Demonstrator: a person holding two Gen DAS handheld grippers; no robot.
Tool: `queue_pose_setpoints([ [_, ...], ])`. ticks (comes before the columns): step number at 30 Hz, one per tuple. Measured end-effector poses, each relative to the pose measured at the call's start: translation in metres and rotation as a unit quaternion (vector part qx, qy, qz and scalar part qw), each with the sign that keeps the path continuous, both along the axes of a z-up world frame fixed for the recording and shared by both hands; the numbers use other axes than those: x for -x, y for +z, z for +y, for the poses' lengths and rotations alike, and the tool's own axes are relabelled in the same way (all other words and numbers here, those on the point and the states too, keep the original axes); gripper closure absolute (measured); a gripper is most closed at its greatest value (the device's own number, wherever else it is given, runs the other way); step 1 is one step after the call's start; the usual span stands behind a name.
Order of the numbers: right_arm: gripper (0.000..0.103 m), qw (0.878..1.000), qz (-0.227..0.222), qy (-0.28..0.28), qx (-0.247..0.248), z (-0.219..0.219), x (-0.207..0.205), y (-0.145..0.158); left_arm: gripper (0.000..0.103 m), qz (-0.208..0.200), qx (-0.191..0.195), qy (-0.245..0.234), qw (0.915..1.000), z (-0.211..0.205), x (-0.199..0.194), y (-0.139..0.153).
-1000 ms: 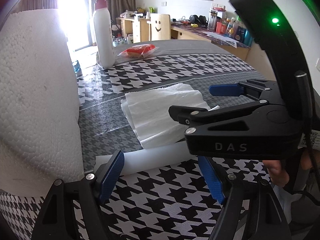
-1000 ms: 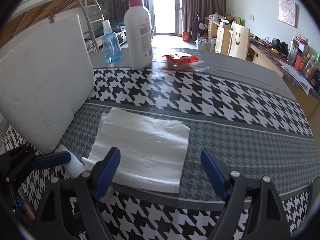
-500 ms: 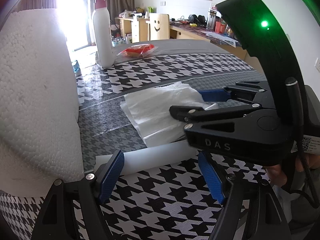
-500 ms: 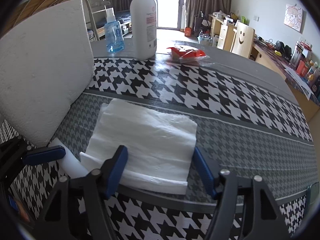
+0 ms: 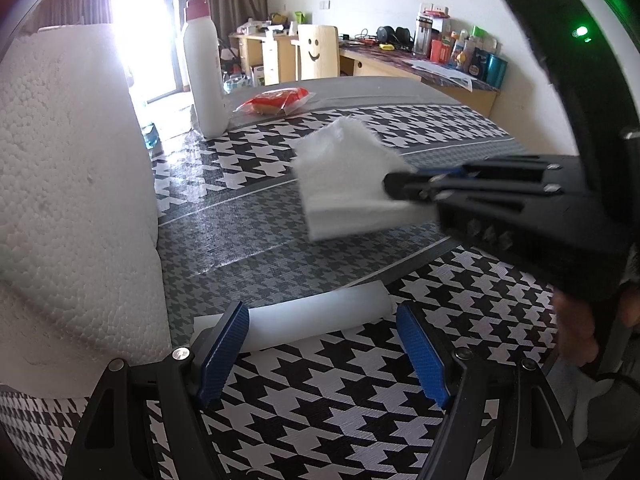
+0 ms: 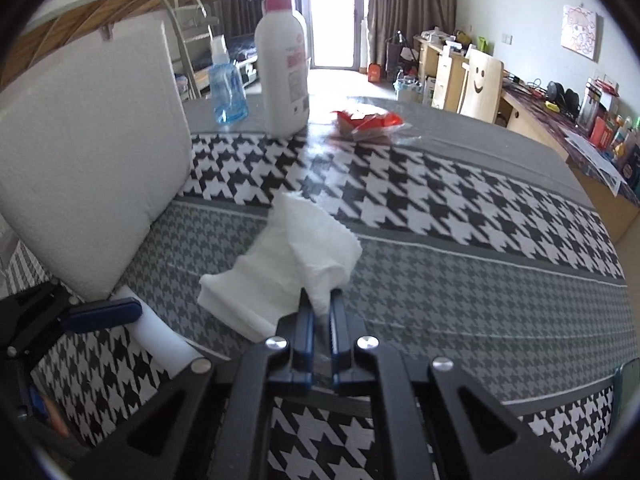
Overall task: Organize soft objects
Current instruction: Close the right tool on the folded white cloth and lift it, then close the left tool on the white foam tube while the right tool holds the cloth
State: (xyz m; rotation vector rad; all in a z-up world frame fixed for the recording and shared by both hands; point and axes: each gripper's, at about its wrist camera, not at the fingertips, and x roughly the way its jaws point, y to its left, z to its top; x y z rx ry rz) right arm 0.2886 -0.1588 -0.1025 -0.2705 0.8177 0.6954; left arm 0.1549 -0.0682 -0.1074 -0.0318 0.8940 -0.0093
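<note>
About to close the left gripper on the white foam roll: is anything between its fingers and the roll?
Nothing visible. The left gripper is open with the white foam roll lying across between its blue fingers. The white styrofoam block stands close on the left, outside them.

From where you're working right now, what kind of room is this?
Most likely a lived-in bedroom or dorm-style room, not a lab. A metal bunk bed frame stands behind the houndstooth-covered table, a cluttered wooden desk lines the wall, and curtains flank a bright balcony door.
</note>
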Motion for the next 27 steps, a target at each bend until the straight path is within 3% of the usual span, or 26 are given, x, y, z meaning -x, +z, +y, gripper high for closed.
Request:
queue_pose_setpoints([
  [17,0.094,0.999,-0.002,-0.035,-0.037,-0.029,0.0,0.015,0.034,-0.005,-0.047,-0.011,0.9988,-0.013,-0.012,-0.008],
  [22,0.094,0.998,-0.002,-0.038,-0.043,-0.033,0.002,0.016,0.042,-0.006,-0.051,-0.018,0.9985,-0.009,-0.012,-0.007],
  [24,0.094,0.998,-0.003,-0.039,-0.045,-0.034,0.003,0.017,0.051,-0.006,-0.052,-0.021,0.9984,-0.009,-0.011,-0.006],
  [25,0.094,0.998,-0.004,-0.039,-0.046,-0.034,0.005,0.018,0.061,-0.009,-0.061,-0.017,0.998,-0.008,-0.01,-0.006],
  [26,0.094,0.998,-0.005,-0.04,-0.047,-0.035,0.006,0.019,0.078,-0.01,-0.074,-0.003,0.9972,-0.005,-0.011,-0.006],
  [27,0.094,0.998,-0.006,-0.04,-0.049,-0.036,0.008,0.02,0.083,-0.01,-0.069,0.002,0.9975,-0.001,-0.012,-0.005],
])
